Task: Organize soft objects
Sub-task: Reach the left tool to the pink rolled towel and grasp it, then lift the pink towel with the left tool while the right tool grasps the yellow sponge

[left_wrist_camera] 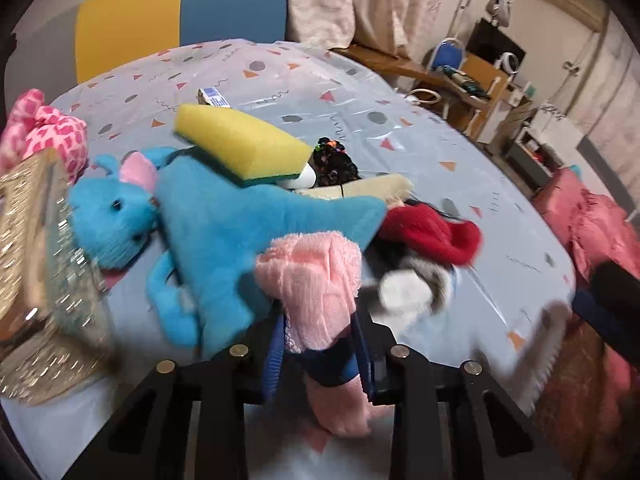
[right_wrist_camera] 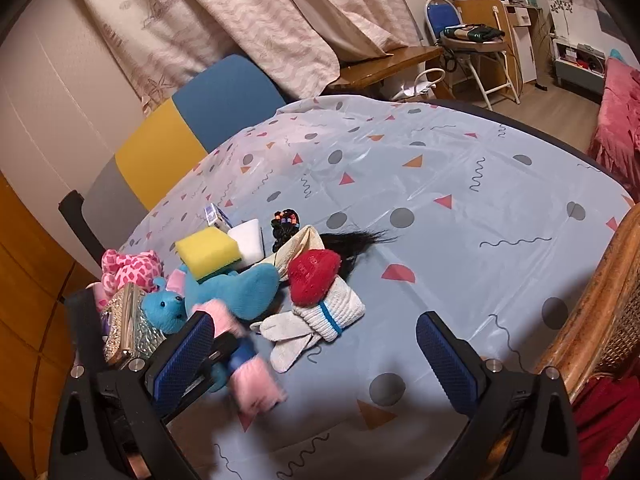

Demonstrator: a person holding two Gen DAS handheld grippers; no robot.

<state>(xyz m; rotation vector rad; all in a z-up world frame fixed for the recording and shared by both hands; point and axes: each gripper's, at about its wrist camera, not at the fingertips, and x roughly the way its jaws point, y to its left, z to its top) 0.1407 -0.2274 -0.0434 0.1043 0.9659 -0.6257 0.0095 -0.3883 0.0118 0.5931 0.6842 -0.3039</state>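
Left tongs [left_wrist_camera: 320,344] clamped on a rolled pink cloth [left_wrist_camera: 312,280], blue pads pressing both sides, roll raised just above the desk [left_wrist_camera: 480,152]. Right tongs [right_wrist_camera: 316,348] spread wide, nothing between the pads, hovering over bare patterned cover.

Pile at the desk's left: blue plush toy [left_wrist_camera: 224,232], yellow sponge [left_wrist_camera: 240,144] leaning on it, red fuzzy item [left_wrist_camera: 432,236], white gloves [right_wrist_camera: 320,316], pink patterned plush [right_wrist_camera: 128,268].

Glittery gold box [right_wrist_camera: 128,324] at the left edge (contents not visible; lid state unclear).
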